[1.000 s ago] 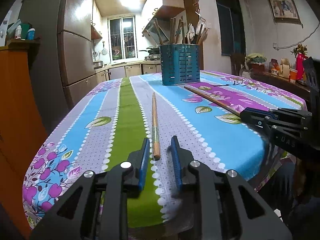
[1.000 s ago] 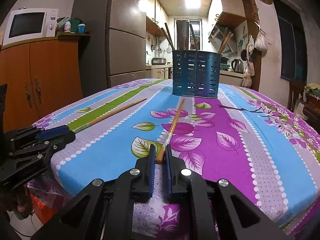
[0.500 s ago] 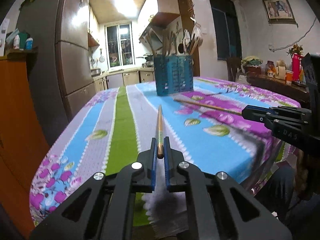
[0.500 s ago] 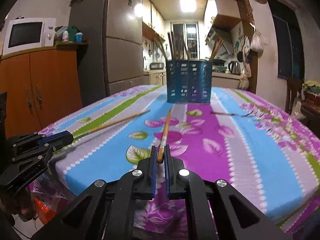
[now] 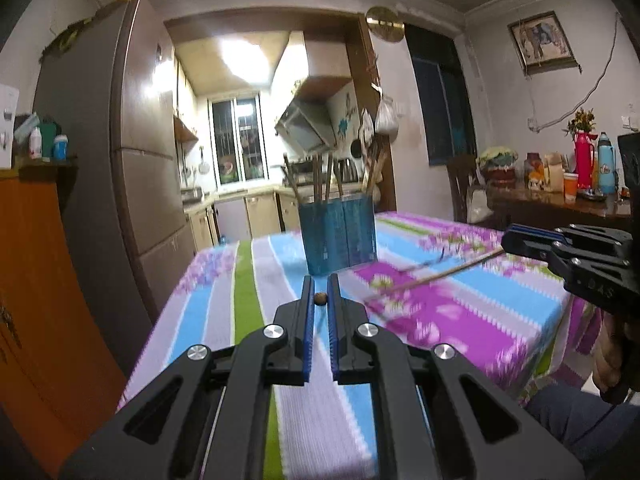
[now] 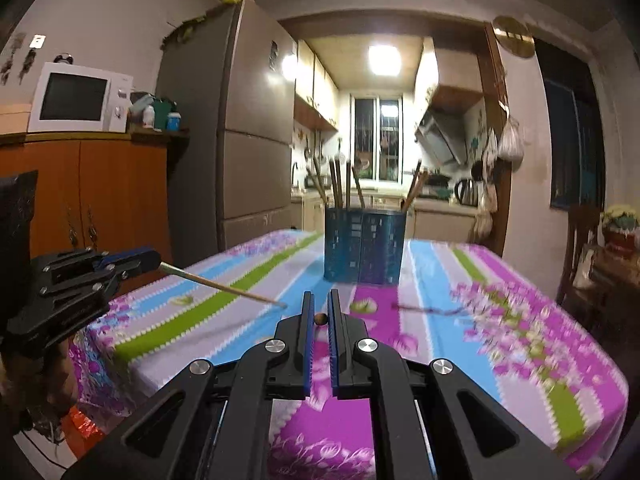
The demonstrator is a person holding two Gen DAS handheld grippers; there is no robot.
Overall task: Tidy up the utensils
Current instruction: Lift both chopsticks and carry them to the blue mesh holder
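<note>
Left claw [image 5: 320,299]: clenched on a chopstick [image 5: 320,298]; in its own view only the rounded butt end shows between the blue pads, the shaft hidden end-on behind it.
Left claw, seen from the right: enters at the left edge, the body partly cut off by the frame; the thin stick runs from its tip out over the striped cloth, clear of it, with the far tip blurred.
Right claw [image 6: 319,319]: clenched on a second chopstick [image 6: 319,319]; again only the butt end is visible in its own view.
Right claw, seen from the left: at the right edge, its rear cut off; the second stick slants down and left from its tip, smeared by motion, so I cannot tell whether the far tip touches the cloth.
Utensil holder [image 5: 338,236]: blue, slotted, upright near the far end of the surface [image 5: 500,312]; several sticks and handles stand in it, too blurred to count.
Cloth: flower print and stripes, detail lost to blur; a dark thin streak [image 6: 428,309] lies on the purple band, identity unclear.
Person: a hand [image 5: 608,364] below the right claw, mostly cut off.
Background: fridge [image 6: 248,128] and microwave [image 6: 78,98] sharp; kitchen beyond overexposed.
</note>
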